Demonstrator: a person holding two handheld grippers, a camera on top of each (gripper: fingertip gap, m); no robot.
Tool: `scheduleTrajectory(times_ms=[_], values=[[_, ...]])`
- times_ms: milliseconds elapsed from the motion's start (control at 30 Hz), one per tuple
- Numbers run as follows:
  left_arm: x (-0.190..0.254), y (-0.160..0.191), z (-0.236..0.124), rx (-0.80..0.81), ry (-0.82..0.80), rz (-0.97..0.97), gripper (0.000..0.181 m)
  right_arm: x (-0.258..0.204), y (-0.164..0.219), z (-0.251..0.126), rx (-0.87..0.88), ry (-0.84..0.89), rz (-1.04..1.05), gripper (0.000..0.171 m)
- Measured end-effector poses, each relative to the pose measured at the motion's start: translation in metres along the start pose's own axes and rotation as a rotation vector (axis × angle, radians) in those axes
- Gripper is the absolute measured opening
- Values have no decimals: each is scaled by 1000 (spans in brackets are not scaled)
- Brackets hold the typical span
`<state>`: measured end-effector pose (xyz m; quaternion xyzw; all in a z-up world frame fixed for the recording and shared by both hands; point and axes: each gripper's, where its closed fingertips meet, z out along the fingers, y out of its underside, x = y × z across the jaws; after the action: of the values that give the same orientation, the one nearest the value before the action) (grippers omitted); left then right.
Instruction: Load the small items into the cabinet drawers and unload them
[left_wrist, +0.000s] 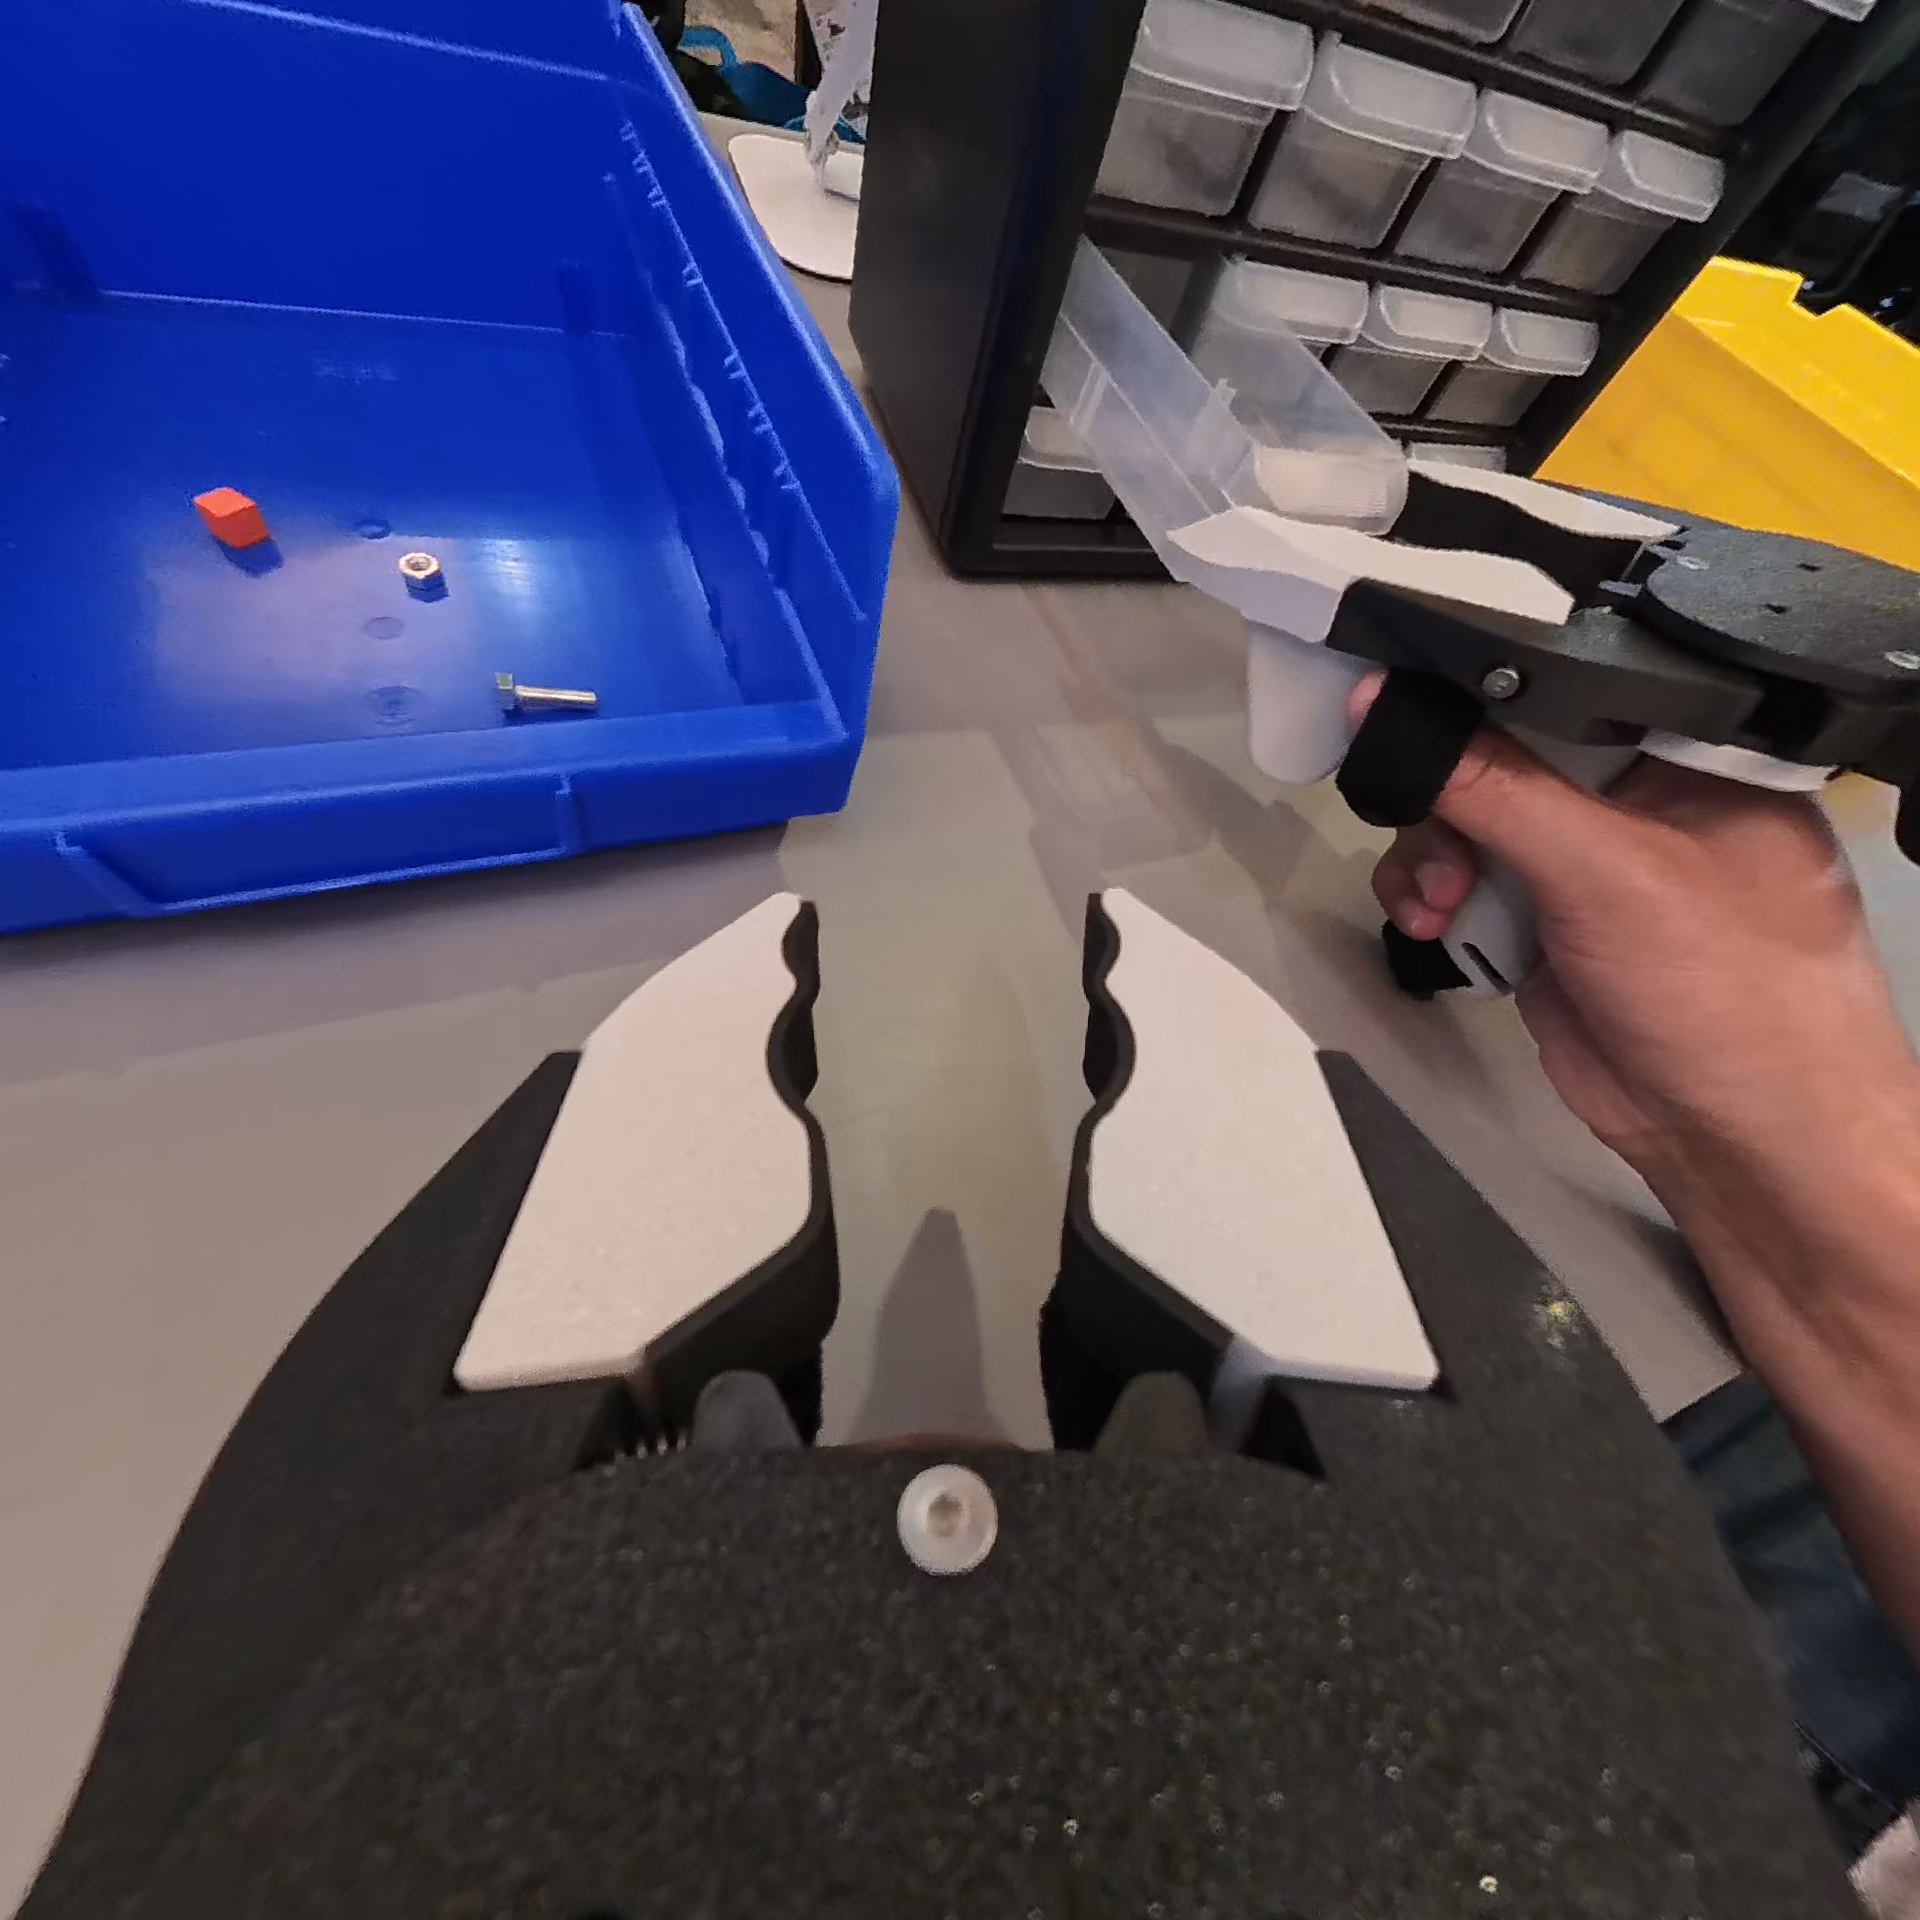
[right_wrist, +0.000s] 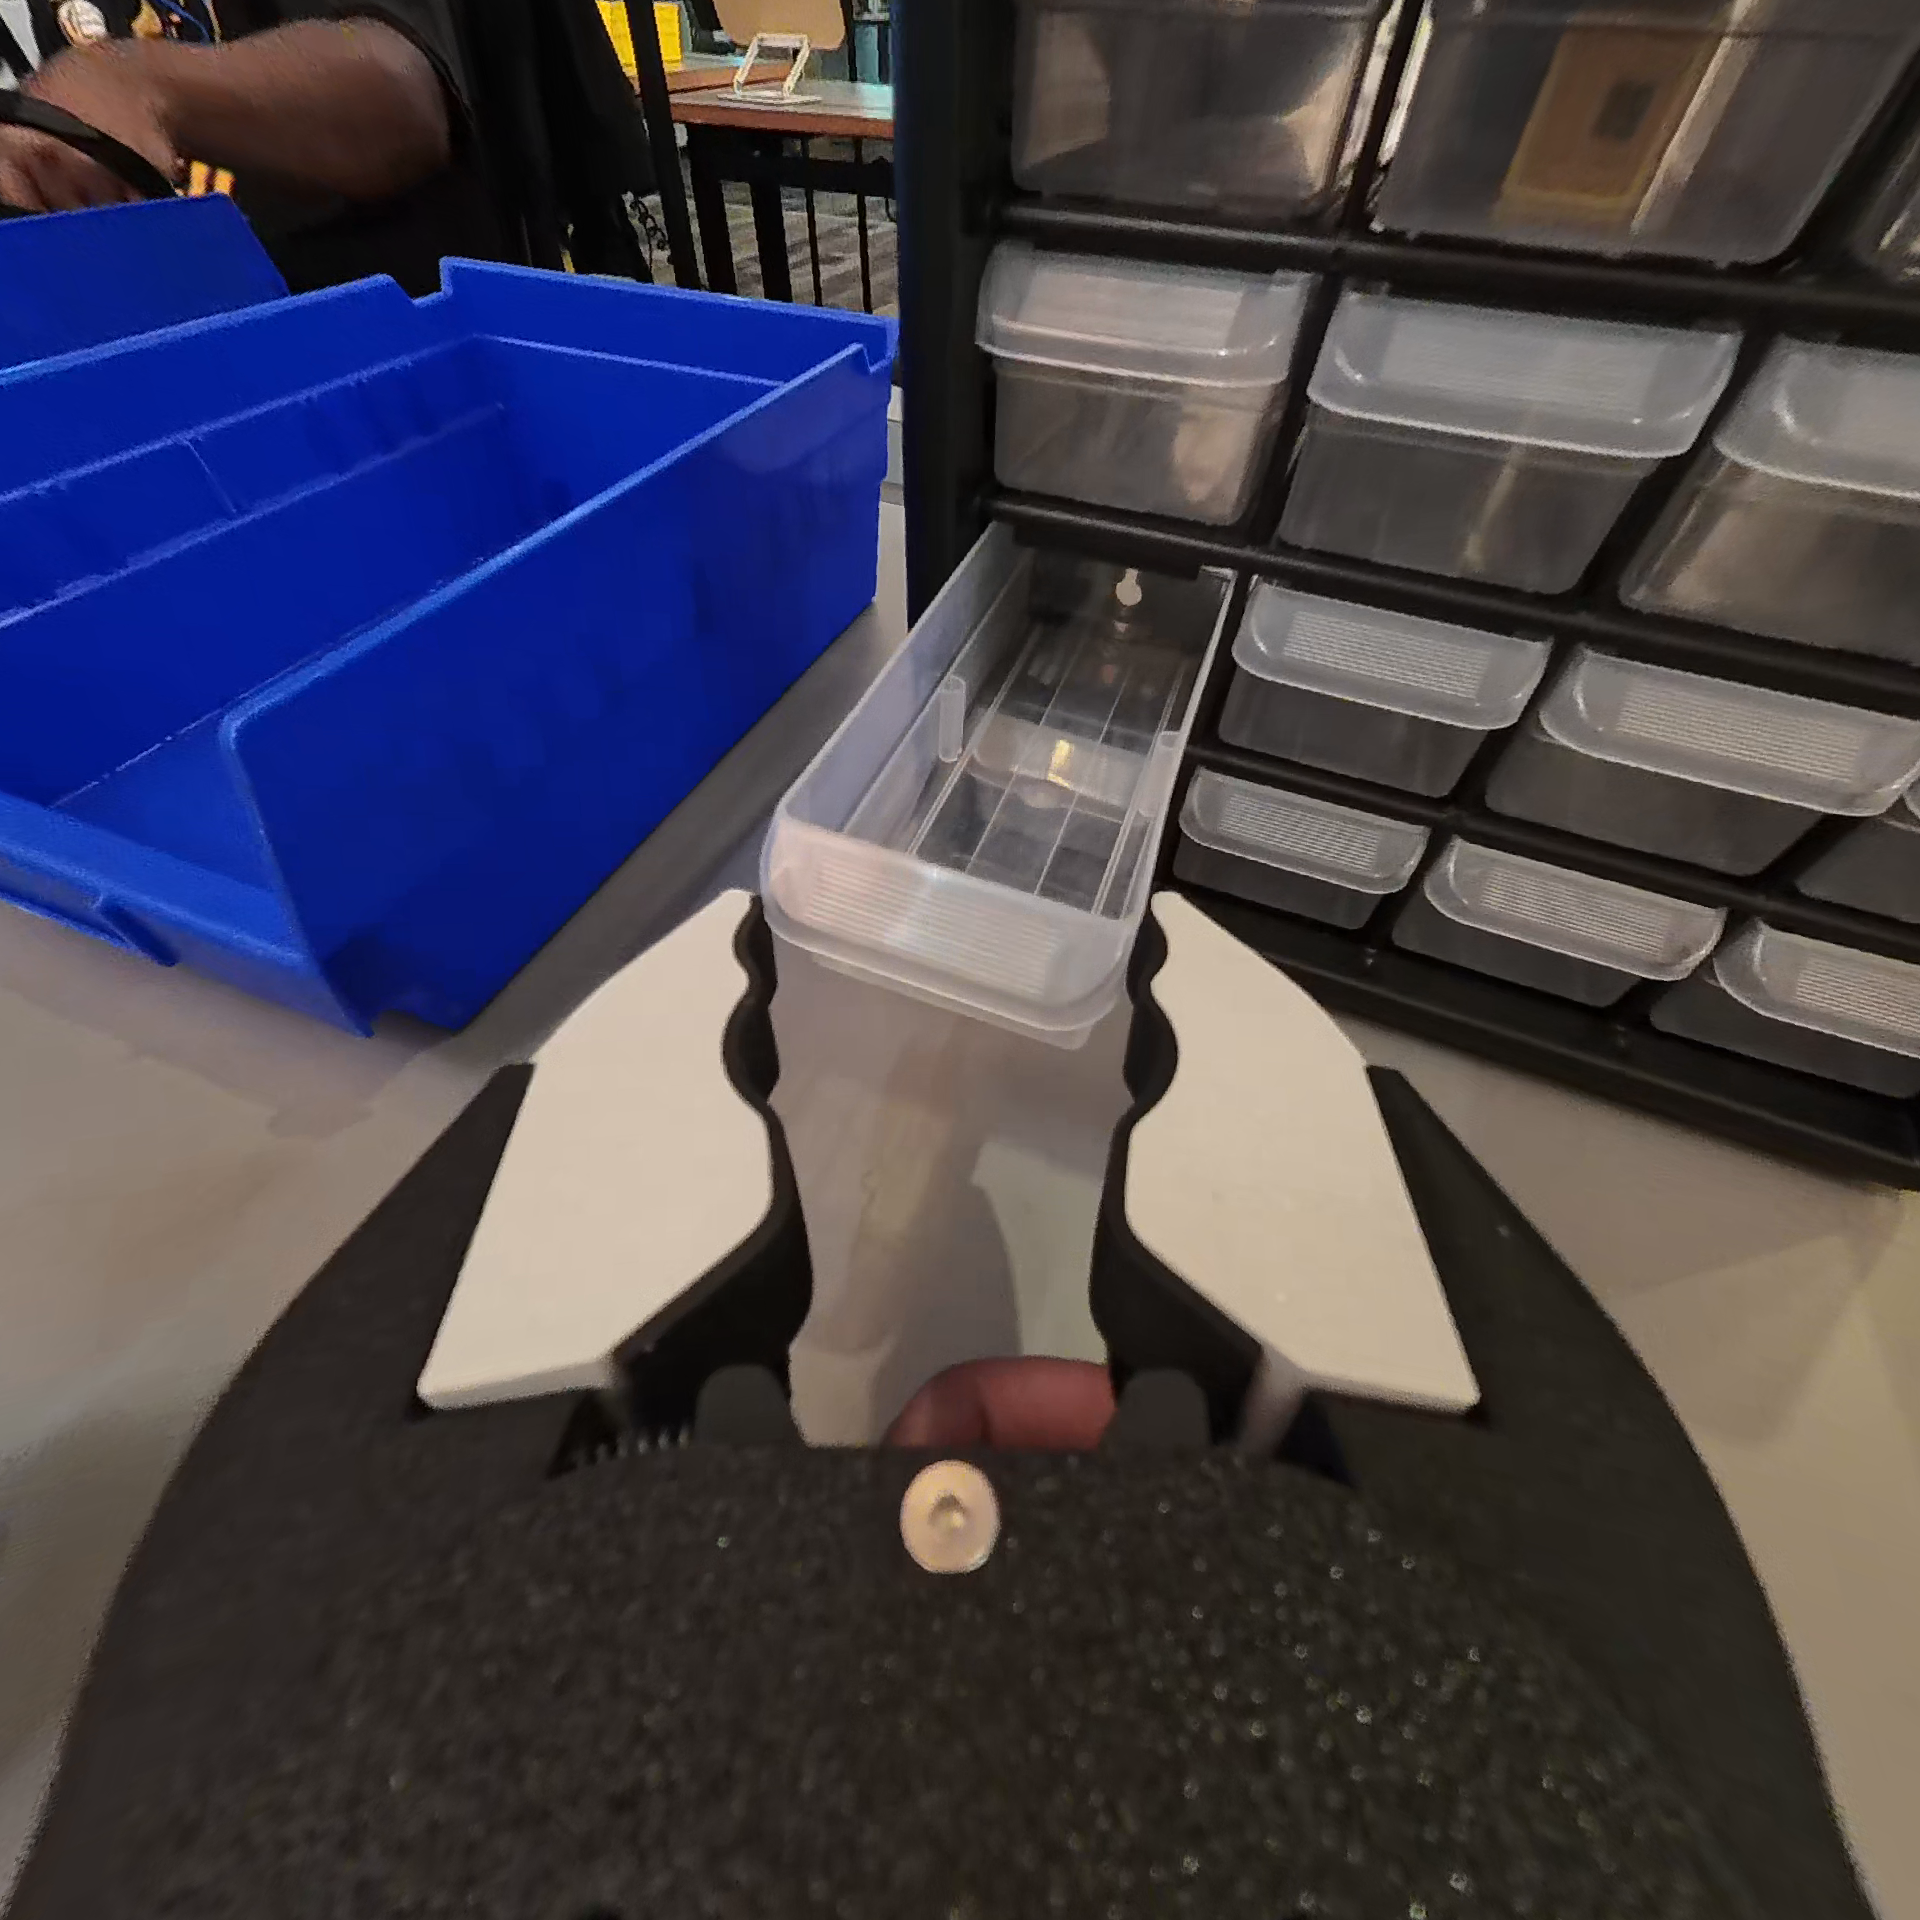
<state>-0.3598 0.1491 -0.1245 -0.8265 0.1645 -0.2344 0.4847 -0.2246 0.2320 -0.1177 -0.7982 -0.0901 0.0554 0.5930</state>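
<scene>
Meanwhile, the right claw (right_wrist: 951, 935) stood with its fingers apart on either side of the front lip of a clear plastic drawer (right_wrist: 987, 790), pulled far out of the bottom-left part of a black parts cabinet (right_wrist: 940, 312); whether the fingers touched the drawer could not be told. The drawer looked empty. To the left of that claw sat a blue bin (left_wrist: 852, 520) on the grey table (left_wrist: 935, 810), holding the small items: an orange cube (left_wrist: 231, 516), a steel nut (left_wrist: 421, 571) and a short bolt (left_wrist: 545, 694). The left claw (left_wrist: 951, 935) hung over bare table with its fingers apart, holding nothing, the bin ahead and to its left. Judging by its thin walls, the drawer would be light, stiff and slick, best taken by the ribbed front lip. The nut and bolt would be hard, smooth and apt to roll; the cube offered flat faces. No brand or readable writing showed. A yellow bin (left_wrist: 1714, 416) lay beyond the right claw.
</scene>
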Motion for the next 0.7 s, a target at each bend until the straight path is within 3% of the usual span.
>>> scheduleTrajectory(times_ms=[167, 300, 433, 567, 700], values=[[0, -7, -3, 10, 9, -15, 48, 0, 1, 0, -1, 1, -6, 65], [-7, -44, -9, -13, 46, -1, 49, 0, 1, 0, -1, -1, -4, 65], [-54, -66, 9, -280, -74, 11, 64, 0, 2, -1, -1, -10, 2, 65], [-104, -75, 54, -544, -209, -171, 58, 1, 2, -1, 0, -12, -4, 65], [-145, -79, 96, -666, -311, -303, 58, 1, 1, -1, -1, -14, -2, 65]])
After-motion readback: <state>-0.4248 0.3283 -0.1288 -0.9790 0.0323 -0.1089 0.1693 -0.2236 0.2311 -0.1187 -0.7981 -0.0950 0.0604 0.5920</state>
